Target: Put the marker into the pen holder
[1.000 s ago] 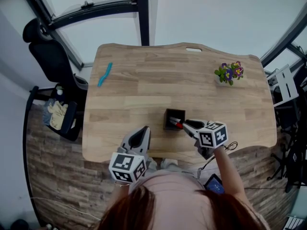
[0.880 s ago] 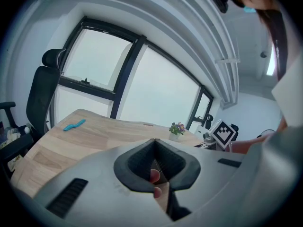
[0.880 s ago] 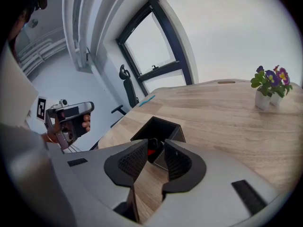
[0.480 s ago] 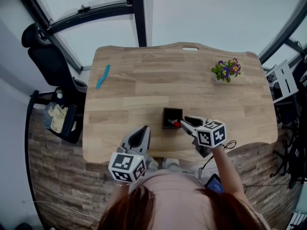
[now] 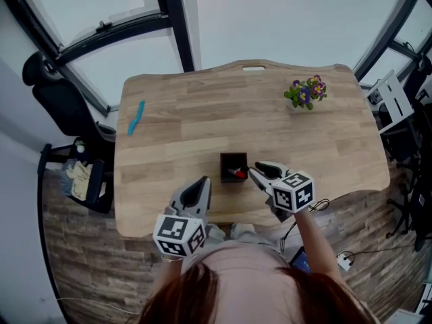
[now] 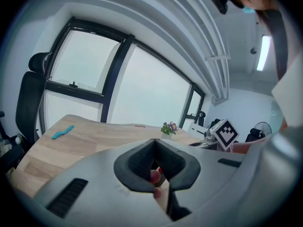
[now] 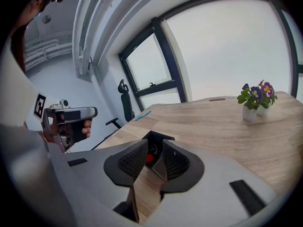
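The black square pen holder (image 5: 233,160) stands on the wooden table (image 5: 202,127) near its front edge. A red-capped marker (image 5: 237,174) rests inside it, leaning toward the right wall. My right gripper (image 5: 257,170) is just right of the holder, open, with nothing between its jaws. In the right gripper view the holder's rim (image 7: 161,136) and the marker (image 7: 150,158) show past the spread tips (image 7: 155,144). My left gripper (image 5: 202,182) hovers at the front edge, left of the holder, shut and empty (image 6: 154,142).
A small pot of purple and yellow flowers (image 5: 307,92) sits at the table's far right. A teal object (image 5: 136,117) lies at the far left. A black office chair (image 5: 57,100) stands beside the table's left end. Cables lie on the floor at right.
The marker has left the right gripper's jaws and now sits in the holder. The right gripper has opened and drawn back a little to the right. The left gripper stayed put.
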### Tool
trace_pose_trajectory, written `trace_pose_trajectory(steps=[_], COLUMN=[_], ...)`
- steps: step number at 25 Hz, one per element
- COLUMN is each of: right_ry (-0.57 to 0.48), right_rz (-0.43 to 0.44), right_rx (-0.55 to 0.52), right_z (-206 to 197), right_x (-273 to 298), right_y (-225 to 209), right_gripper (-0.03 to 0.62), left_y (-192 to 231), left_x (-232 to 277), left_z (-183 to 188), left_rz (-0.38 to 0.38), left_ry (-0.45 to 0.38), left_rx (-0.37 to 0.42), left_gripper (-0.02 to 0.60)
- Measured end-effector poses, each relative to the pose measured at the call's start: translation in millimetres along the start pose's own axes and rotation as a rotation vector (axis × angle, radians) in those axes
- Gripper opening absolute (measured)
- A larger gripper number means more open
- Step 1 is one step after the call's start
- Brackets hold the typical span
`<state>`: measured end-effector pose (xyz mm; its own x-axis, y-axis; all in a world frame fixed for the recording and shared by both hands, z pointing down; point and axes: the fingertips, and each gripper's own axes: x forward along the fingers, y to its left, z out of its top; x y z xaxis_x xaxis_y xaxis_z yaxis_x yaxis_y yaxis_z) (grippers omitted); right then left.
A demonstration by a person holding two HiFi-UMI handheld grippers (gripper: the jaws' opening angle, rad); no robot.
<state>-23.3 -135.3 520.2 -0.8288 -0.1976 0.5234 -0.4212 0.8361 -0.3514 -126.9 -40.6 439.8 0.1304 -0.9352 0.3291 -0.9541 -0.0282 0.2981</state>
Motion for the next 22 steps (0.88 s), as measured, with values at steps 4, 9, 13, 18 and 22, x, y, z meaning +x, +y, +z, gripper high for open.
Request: trace_pose_trajectory(steps=[4, 9, 13, 18, 22], right_ry=[-0.057, -0.155, -0.209, -0.283, -0.316], right_rz=[-0.023, -0.074, -0.128, -0.224, -0.265], right_rx=[-0.014, -0.015, -0.036, -0.029, -0.009], right_z=[7.2, 21.0, 28.8, 38.5, 40.3], right_x=[-4.4, -15.2, -25.9, -45.1, -59.3], right_y=[2.6, 5.9, 5.8, -0.3, -3.1], right_gripper=[0.081, 0.071, 0.061, 0.035, 0.028], left_y=[-3.1, -3.0, -7.4, -20.4, -31.7], left_x=[4.7, 8.5, 13.8, 24.4, 31.5], left_z=[5.9, 15.7, 22.8, 29.0, 31.7], left_rz=[-0.022, -0.033, -0.045, -0.089, -0.122], left_ry=[-0.008, -0.021, -0.034, -0.033, -0.026], left_rx=[0.02, 0.026, 0.059, 0.087, 0.106], left_gripper=[0.002, 0.0, 0.0, 0.0, 0.0])
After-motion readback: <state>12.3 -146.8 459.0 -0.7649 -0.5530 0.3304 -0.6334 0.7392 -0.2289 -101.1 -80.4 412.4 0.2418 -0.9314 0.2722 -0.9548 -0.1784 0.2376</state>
